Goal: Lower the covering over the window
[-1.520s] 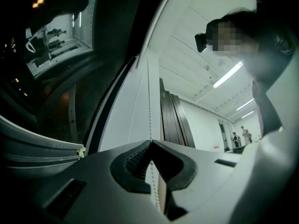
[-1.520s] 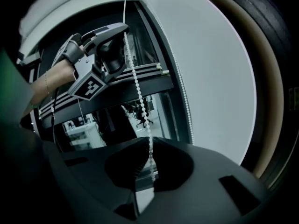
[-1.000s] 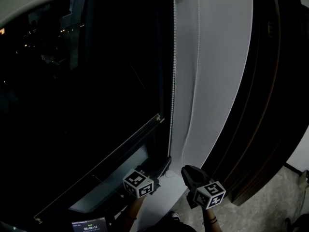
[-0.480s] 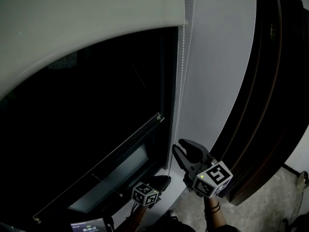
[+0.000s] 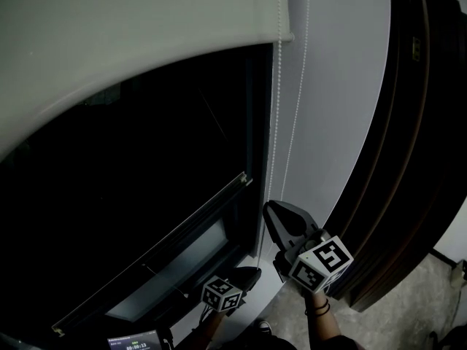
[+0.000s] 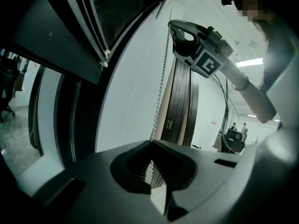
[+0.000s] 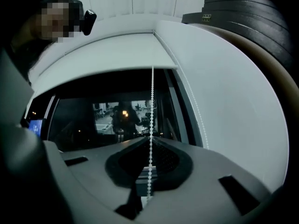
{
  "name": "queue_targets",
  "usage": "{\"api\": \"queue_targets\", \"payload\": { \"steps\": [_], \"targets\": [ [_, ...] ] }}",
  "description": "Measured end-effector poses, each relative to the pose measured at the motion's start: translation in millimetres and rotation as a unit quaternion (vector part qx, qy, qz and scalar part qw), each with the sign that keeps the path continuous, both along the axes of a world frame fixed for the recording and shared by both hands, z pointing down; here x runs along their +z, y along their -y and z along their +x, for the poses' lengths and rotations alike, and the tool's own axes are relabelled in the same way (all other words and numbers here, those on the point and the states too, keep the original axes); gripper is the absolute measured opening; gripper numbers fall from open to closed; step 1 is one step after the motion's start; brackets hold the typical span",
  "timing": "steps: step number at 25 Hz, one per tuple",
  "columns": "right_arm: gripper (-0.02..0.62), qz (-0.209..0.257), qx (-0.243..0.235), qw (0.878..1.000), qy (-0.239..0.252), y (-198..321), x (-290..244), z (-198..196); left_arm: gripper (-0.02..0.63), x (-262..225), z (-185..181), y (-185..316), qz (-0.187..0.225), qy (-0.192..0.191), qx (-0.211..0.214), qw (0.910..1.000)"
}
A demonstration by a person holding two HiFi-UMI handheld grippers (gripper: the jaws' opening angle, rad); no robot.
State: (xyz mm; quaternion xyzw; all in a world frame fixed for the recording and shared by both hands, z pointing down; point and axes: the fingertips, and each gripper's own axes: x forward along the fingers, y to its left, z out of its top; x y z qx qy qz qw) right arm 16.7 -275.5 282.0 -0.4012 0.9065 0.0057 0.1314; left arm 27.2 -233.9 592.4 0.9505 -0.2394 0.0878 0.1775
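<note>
the bead chain (image 5: 276,122) hangs straight down by the window (image 5: 146,195). left tongs (image 5: 246,274) pinch it low; right tongs (image 5: 271,209) are closing on it higher, seemingly touching.

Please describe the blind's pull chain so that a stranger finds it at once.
Find the dark window, its top covered by a pale roller blind. At the blind's right end hangs the bead chain: two thin white beaded strands against the plain wall.

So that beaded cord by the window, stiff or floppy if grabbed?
Probably floppy: the beaded cord hangs in thin strands that bow slightly. Likely light, being so slim. Its beads should catch in the left claw, shut on it, rather than slip.
</note>
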Motion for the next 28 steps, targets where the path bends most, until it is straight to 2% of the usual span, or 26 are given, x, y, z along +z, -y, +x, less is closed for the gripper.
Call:
{"api": "queue_targets", "payload": {
  "steps": [3, 6, 10, 12, 14, 16, 19, 22, 25, 28],
  "targets": [
    [0.021, -0.002, 0.003, 1.0, 0.001, 1.0, 2.7, -1.7, 0.006, 3.9, 1.7, -2.0, -0.007, 0.007, 0.004, 0.9999],
    [0.021, -0.021, 0.021, 0.998, -0.06, 6.6, 35.1, -6.8, 0.006, 31.4, 1.2, -14.0, -0.031, 0.053, 0.021, 0.9979],
    [0.021, -0.054, 0.027, 0.997, -0.054, 7.0, 77.1, -4.0, 0.006, 67.3, -13.2, -33.2, -0.09, 0.047, 0.011, 0.9947],
    [0.021, -0.062, 0.044, 0.994, -0.079, 9.7, 95.7, -0.7, 0.006, 72.9, -20.8, -42.1, -0.088, 0.07, 0.019, 0.9935],
    [0.021, -0.076, 0.056, 0.99, -0.108, 12.6, 117.5, 0.9, 0.008, 64.9, -27.5, -42.6, -0.068, 0.068, 0.013, 0.9953],
    [0.021, -0.102, 0.06, 0.985, -0.127, 14.0, 145.6, 1.9, 0.008, 42.9, -36.0, -29.1, -0.041, 0.024, -0.024, 0.9986],
    [0.021, -0.151, 0.06, 0.975, -0.148, 11.7, 198.1, 1.9, 0.008, -11.0, -47.8, 1.1, 0.013, -0.047, -0.075, 0.9959],
    [0.021, -0.199, 0.049, 0.968, -0.146, 2.9, 241.9, -1.1, 0.008, -78.9, -42.4, 17.9, 0.081, -0.08, -0.062, 0.9916],
    [0.021, -0.202, 0.042, 0.969, -0.132, -0.2, 250.3, -4.5, 0.03, -144.5, -27.5, 28.0, 0.147, -0.078, -0.047, 0.9849],
    [0.021, -0.202, 0.036, 0.97, -0.132, -1.1, 248.5, -8.0, 0.075, -189.6, -12.7, 40.6, 0.2, -0.095, -0.032, 0.9746]
  ]
}}
